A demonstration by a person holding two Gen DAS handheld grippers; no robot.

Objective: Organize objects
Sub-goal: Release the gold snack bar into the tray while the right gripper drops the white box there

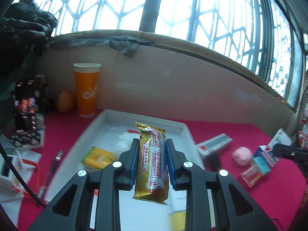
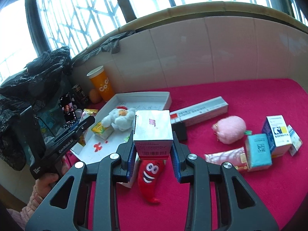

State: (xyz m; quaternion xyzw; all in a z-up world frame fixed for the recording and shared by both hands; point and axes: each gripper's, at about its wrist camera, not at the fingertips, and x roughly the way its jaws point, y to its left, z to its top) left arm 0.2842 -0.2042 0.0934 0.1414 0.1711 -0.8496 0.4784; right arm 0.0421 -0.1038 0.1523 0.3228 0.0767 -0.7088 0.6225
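Between the blue pads of the left gripper a gold snack bar is pinched lengthwise, its far end pointing to 12 o'clock over the white tray; the wrapper looks slippery, so the squeeze should hold until the bar is low over bare tray floor. The right gripper clamps a silver box by its 2 side faces, held above the red chili plush that lies on the red cloth. In the right wrist view the tray sits at about 10 o'clock of the box, already holding a white chicken plush and a yellow packet, with open floor toward its near end. I judge both items are bound for the tray: set the bar down flat beside the yellow packet, clear of the plush, then bring the box in upright on a separate patch so the 2 grippers do not cross. Loose items at 2 to 3 o'clock, the pink pompom and teal box, still wait
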